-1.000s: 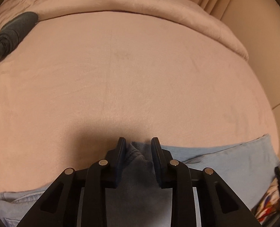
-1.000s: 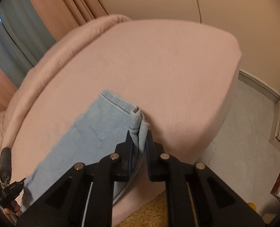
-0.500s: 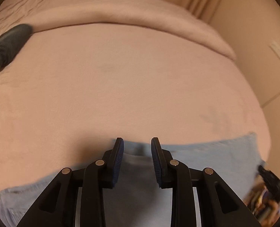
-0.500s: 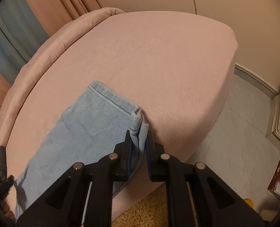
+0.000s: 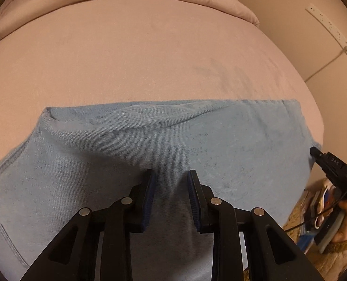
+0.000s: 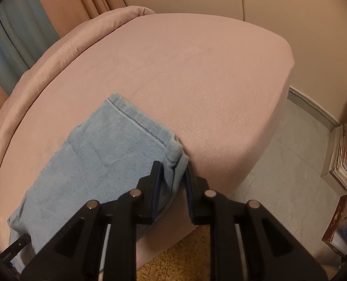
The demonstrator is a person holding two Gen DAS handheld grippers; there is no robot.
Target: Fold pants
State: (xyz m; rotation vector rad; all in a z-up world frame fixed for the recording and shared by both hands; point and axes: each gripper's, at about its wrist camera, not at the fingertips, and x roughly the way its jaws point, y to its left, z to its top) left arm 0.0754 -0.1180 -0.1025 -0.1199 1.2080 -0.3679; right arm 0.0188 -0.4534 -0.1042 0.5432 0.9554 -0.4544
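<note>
Pants (image 5: 173,140): light blue denim, lying flat along the near edge of the pink bed (image 5: 138,58), legs stacked one on the other. Hemmed leg ends sit toward the bed's corner, seen from the right wrist view; a back pocket shows at the lower left of the left wrist view.

Handling, judged: denim is soft and limp but fairly thick, with moderate weight. It should drape rather than hold shape, and stacked layers may slide apart if only one is pinched. Not fragile, not slippery against the fuzzy bed cover. Best hold looks like the hem corners or the side seam, taking both layers together.

Left hand-held gripper (image 5: 171,194): jaws parted to a moderate gap, hovering over the mid-section of the cloth. Nothing lies between the pads; no fabric is bunched there. Whether the tips touch the denim cannot be told.

Right hand-held gripper (image 6: 172,178): jaws partly apart, with the bunched hem corner sitting between them at the bed's edge. The left pad lies against the cloth; a gap seems to show at the right pad. Whether it grips firmly or rests loose, I cannot tell.

Also noted: bedcover roll (image 6: 63,44) along the far side; stacked books (image 6: 346,161) on the floor (image 6: 290,199).
</note>
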